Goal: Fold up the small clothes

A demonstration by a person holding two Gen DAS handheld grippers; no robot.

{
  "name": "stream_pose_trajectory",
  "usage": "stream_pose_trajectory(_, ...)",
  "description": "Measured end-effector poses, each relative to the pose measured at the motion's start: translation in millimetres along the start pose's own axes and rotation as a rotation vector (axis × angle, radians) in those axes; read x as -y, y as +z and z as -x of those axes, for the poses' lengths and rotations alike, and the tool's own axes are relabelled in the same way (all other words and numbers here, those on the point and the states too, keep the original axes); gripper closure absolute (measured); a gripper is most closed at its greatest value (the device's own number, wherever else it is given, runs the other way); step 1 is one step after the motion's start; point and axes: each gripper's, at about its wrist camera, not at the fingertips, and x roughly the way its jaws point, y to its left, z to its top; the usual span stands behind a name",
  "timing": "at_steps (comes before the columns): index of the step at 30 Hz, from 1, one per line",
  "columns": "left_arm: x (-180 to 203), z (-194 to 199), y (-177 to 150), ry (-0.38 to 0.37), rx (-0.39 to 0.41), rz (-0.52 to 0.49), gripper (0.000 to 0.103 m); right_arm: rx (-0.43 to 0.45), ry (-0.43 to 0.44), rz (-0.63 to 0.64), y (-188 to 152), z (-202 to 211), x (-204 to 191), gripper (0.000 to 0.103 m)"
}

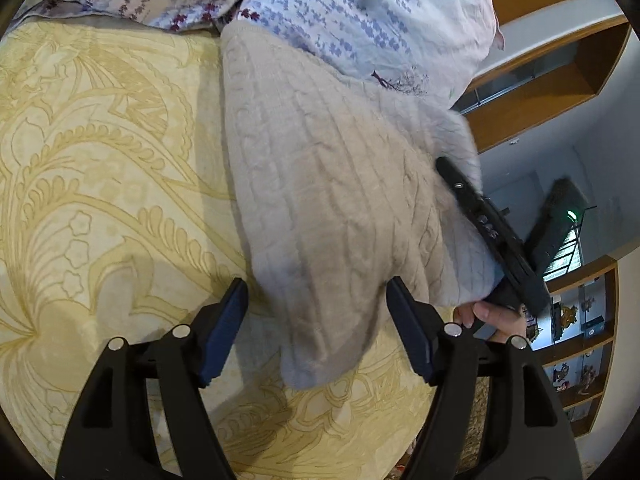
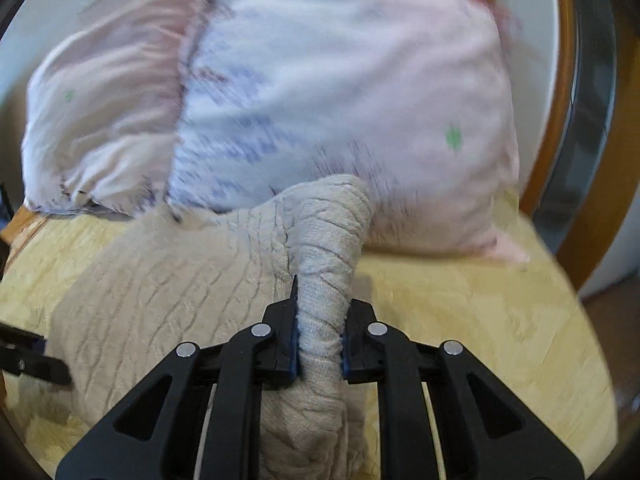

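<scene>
A beige cable-knit garment (image 1: pixel 320 184) lies on the yellow patterned bedspread (image 1: pixel 100 160), its far end against a pillow. My left gripper (image 1: pixel 316 324) is open, and the garment's near corner lies between its blue pads without either pad pressing on it. My right gripper (image 2: pixel 320 344) is shut on a bunched fold of the garment (image 2: pixel 160 280), lifting that fold off the bedspread (image 2: pixel 460 320). From the left wrist view the right gripper (image 1: pixel 492 232) shows at the garment's right edge, held by a hand (image 1: pixel 492 316). The left gripper's fingers (image 2: pixel 32 356) appear at the left edge of the right wrist view.
A floral pillow (image 1: pixel 360 20) rests across the head of the bed, seen blurred in the right wrist view as a pale pillow (image 2: pixel 320 80). Wooden shelves (image 1: pixel 540 92) with small figures stand past the bed's right side. The bed's right edge is close to the right gripper.
</scene>
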Motion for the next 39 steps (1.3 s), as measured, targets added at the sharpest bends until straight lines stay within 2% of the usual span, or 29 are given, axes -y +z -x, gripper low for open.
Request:
stream_pose_trajectory(2,1,0,0,-0.006,-0.005,0.001,0.032,-0.081,-0.016,-0.048,-6,-13,10,0.084)
stream_pose_trajectory(3,1,0,0,-0.011,-0.006,0.007,0.032,-0.085,-0.009,-0.076,-7,-13,15,0.076)
stream_pose_trajectory(4,0,2,-1,-0.019,-0.006,0.018,0.032,-0.071,-0.002,-0.128,-8,-7,24,0.066)
stream_pose_trajectory(7,-4,6,-5,-0.029,-0.002,0.037,0.032,-0.021,0.032,-0.238,-11,21,43,0.053)
stream_pose_trajectory(10,-6,11,-9,-0.054,0.009,0.062,0.033,-0.025,0.154,-0.345,-24,43,60,0.052)
stream_pose_trajectory(13,-6,14,-11,-0.059,0.024,0.07,0.037,-0.042,0.26,-0.391,-42,59,65,0.052)
stream_pose_trajectory(16,-5,16,-14,-0.045,0.031,0.066,0.047,-0.062,0.291,-0.384,-59,73,60,0.052)
stream_pose_trajectory(18,-5,15,-17,-0.041,0.027,0.068,0.059,-0.084,0.302,-0.367,-65,73,51,0.052)
stream_pose_trajectory(20,-7,14,-20,-0.059,0.019,0.078,0.069,-0.099,0.305,-0.351,-68,70,46,0.057)
stream_pose_trajectory(21,-7,13,-22,-0.056,0.02,0.08,0.073,-0.109,0.307,-0.337,-71,69,43,0.077)
stream_pose_trajectory(22,-7,14,-23,-0.045,0.027,0.073,0.077,-0.12,0.303,-0.316,-74,66,39,0.09)
stream_pose_trajectory(24,-7,17,-25,-0.046,0.032,0.065,0.084,-0.081,0.28,-0.294,-74,73,36,0.092)
stream_pose_trajectory(27,-6,22,-29,-0.047,0.039,0.051,0.087,-0.006,0.272,-0.291,-70,90,39,0.093)
stream_pose_trajectory(29,-6,24,-32,-0.044,0.039,0.039,0.088,0.014,0.254,-0.289,-70,99,41,0.093)
stream_pose_trajectory(36,-11,22,-43,-0.04,0.028,0.04,0.089,-0.141,0.173,-0.292,-99,66,43,0.094)
stream_pose_trajectory(39,-12,21,-45,-0.034,0.027,0.037,0.089,-0.153,0.18,-0.3,-102,62,43,0.093)
